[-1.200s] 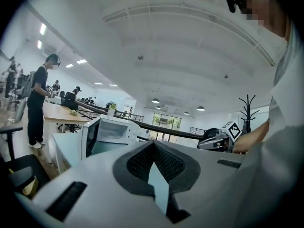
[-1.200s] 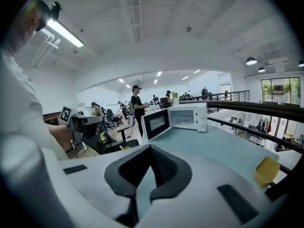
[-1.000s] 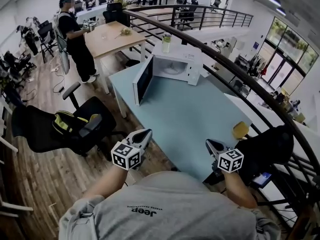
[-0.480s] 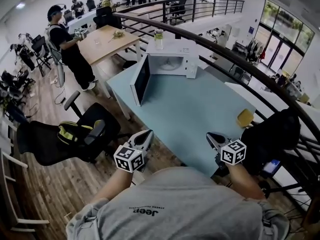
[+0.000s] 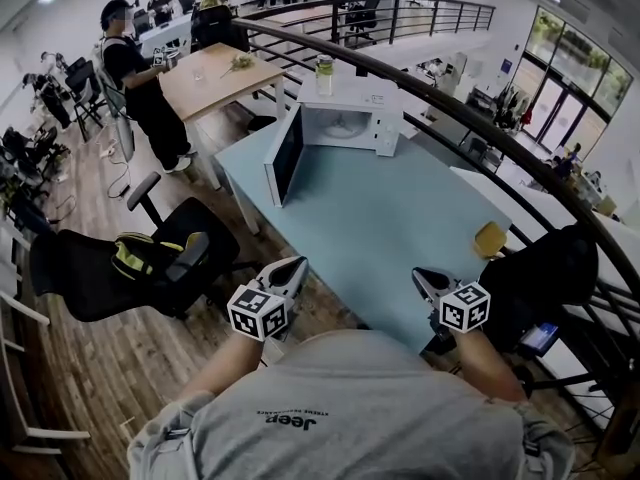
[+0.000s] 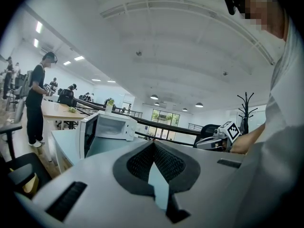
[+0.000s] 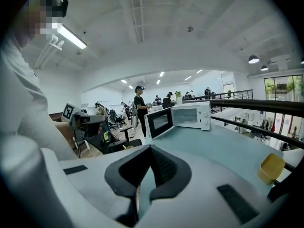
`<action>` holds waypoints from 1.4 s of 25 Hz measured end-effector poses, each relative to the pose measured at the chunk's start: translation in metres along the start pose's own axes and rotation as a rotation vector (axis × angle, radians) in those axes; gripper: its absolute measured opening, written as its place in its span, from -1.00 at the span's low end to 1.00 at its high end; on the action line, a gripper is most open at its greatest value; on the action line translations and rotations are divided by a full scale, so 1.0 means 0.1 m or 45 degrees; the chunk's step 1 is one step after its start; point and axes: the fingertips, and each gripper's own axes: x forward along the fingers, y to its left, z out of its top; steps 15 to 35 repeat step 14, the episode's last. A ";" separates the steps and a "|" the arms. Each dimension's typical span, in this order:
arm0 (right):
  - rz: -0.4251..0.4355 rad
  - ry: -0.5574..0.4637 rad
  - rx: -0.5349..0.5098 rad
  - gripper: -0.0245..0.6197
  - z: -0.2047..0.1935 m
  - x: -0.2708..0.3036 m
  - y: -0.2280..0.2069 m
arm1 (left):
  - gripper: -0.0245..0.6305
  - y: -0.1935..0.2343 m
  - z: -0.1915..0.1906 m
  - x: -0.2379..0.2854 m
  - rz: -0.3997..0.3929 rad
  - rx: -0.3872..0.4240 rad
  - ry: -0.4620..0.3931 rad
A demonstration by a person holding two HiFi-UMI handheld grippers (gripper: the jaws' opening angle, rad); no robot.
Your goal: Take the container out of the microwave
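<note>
Office floor lies all around; a blue table (image 5: 380,228) stretches ahead of both tongs. Left tongs (image 5: 290,268) and right tongs (image 5: 422,278) are pressed together, pinching nothing. We cannot make out the container; we judge it sits inside the microwave (image 5: 388,118), far ahead of the tongs, door (image 5: 285,158) open. Hazards: left tongs may strike the door on approach; a jolt may topple the jar (image 5: 324,73) on top. Count: two tongs, one microwave, one jar, one cup (image 5: 489,238) beyond the right tongs.

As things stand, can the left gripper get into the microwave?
Probably not from here: the left gripper is at the near table edge, the microwave at its far end, door open.
</note>
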 end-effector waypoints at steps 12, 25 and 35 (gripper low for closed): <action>0.014 0.018 -0.024 -0.87 -0.02 0.00 0.08 | -0.91 0.00 -0.03 -0.04 -0.005 -0.015 0.002; 0.014 0.017 -0.027 -0.87 -0.01 0.00 0.08 | -0.91 0.00 -0.03 -0.04 -0.007 -0.014 0.003; 0.014 0.017 -0.027 -0.87 -0.01 0.00 0.08 | -0.91 0.00 -0.03 -0.04 -0.007 -0.014 0.003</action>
